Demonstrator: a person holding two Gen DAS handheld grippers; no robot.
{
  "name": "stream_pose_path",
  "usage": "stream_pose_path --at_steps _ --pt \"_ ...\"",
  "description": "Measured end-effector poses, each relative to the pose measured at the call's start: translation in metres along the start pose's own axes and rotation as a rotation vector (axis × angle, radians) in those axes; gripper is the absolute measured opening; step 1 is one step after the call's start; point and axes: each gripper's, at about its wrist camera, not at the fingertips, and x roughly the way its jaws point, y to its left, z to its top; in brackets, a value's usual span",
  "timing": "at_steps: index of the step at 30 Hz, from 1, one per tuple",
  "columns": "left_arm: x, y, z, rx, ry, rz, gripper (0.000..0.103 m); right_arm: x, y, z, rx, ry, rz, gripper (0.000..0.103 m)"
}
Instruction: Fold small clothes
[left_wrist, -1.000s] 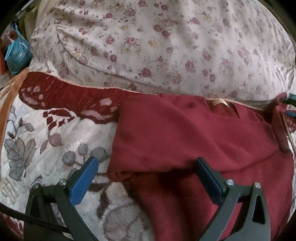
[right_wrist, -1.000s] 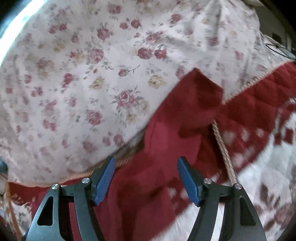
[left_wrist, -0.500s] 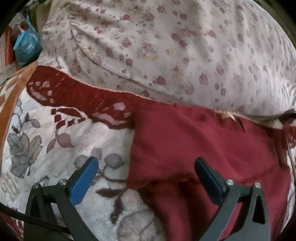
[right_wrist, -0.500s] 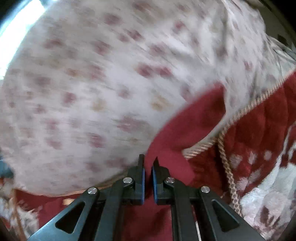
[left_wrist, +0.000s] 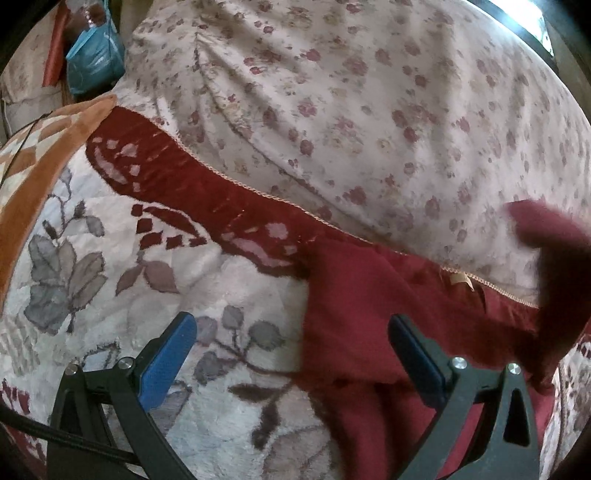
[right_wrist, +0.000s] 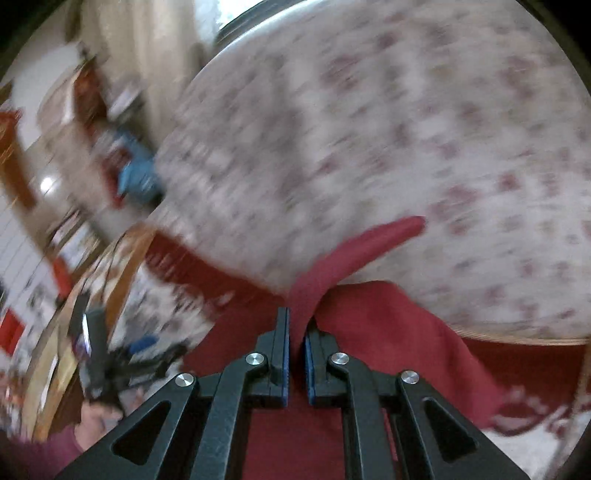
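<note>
Red garment (left_wrist: 373, 295) lies spread on a plush flower-patterned blanket (left_wrist: 122, 280), its upper edge against a rose-print pillow (left_wrist: 369, 110). The left gripper (left_wrist: 291, 354) hangs over it with fingers (left_wrist: 166, 358) released wide: the left one stands over the bare blanket, the right one over the cloth, and the garment's side edge runs between them. The right gripper (right_wrist: 297, 354) has its fingers (right_wrist: 282, 350) clenched on a raised strip of the garment (right_wrist: 332, 258), which stands up from between the tips toward the pillow (right_wrist: 406, 129).
</note>
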Motion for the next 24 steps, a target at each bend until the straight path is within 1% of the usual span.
stream_pose_path --at_steps 1,2,3,4,5,6,8,9,10,11,12,14,16,18,19,20,21,22,24 --pt "0.000 0.000 0.001 0.000 0.002 -0.001 0.103 0.022 0.010 -0.014 -0.015 0.055 0.021 0.008" --pt "0.000 0.000 0.001 0.002 0.001 0.002 0.103 0.039 0.014 -0.023 -0.021 0.103 0.027 0.009" --pt "0.000 0.001 0.001 0.002 0.000 0.002 0.103 0.061 0.013 -0.035 -0.020 0.173 0.026 0.010" --pt "0.000 0.000 0.001 -0.001 -0.002 0.001 0.103 0.083 0.013 -0.052 -0.015 0.265 0.010 0.015" --pt "0.000 0.002 0.002 -0.001 -0.005 0.000 0.103 0.094 0.013 -0.060 -0.015 0.311 -0.010 0.018" --pt "-0.001 0.003 0.002 -0.002 -0.010 0.002 0.103 0.098 0.012 -0.070 -0.022 0.338 -0.035 0.019" --pt "-0.001 0.005 0.003 -0.003 -0.015 0.013 0.103 0.096 0.016 -0.073 -0.062 0.319 -0.076 0.020" --pt "-0.001 0.006 0.003 -0.005 -0.014 0.019 0.103 0.093 0.020 -0.069 -0.080 0.298 -0.088 0.025" --pt "0.001 0.007 0.002 -0.009 -0.007 0.023 0.103 0.086 0.025 -0.064 -0.095 0.262 -0.098 0.034" --pt "0.004 0.007 0.001 -0.011 0.005 0.024 0.103 0.081 0.030 -0.057 -0.107 0.224 -0.107 0.040" --pt "0.005 0.007 0.000 -0.008 0.017 0.029 0.103 0.080 0.033 -0.050 -0.116 0.200 -0.118 0.049" --pt "0.010 0.004 -0.003 0.021 0.040 0.075 0.103 0.081 0.044 -0.042 -0.142 0.174 -0.129 0.050" --pt "0.016 0.001 -0.007 0.053 0.064 0.108 0.103 0.093 0.055 -0.035 -0.169 0.177 -0.116 0.050" --pt "0.022 -0.001 -0.010 0.080 0.094 0.123 0.103 0.109 0.064 -0.035 -0.180 0.192 -0.115 0.050" --pt "0.023 -0.002 -0.010 0.086 0.096 0.124 0.103 0.116 0.068 -0.034 -0.185 0.206 -0.140 0.050" --pt "0.023 -0.002 -0.010 0.090 0.095 0.124 0.103 0.125 0.066 -0.034 -0.185 0.220 -0.217 0.050" --pt "0.021 -0.002 -0.009 0.086 0.091 0.118 0.103 0.128 0.064 -0.035 -0.177 0.211 -0.249 0.050" --pt "0.019 -0.001 -0.009 0.079 0.086 0.107 0.103 0.129 0.059 -0.033 -0.153 0.196 -0.255 0.050" --pt "0.015 0.001 -0.006 0.056 0.072 0.077 0.103 0.124 0.028 -0.030 -0.019 0.183 -0.241 0.051"
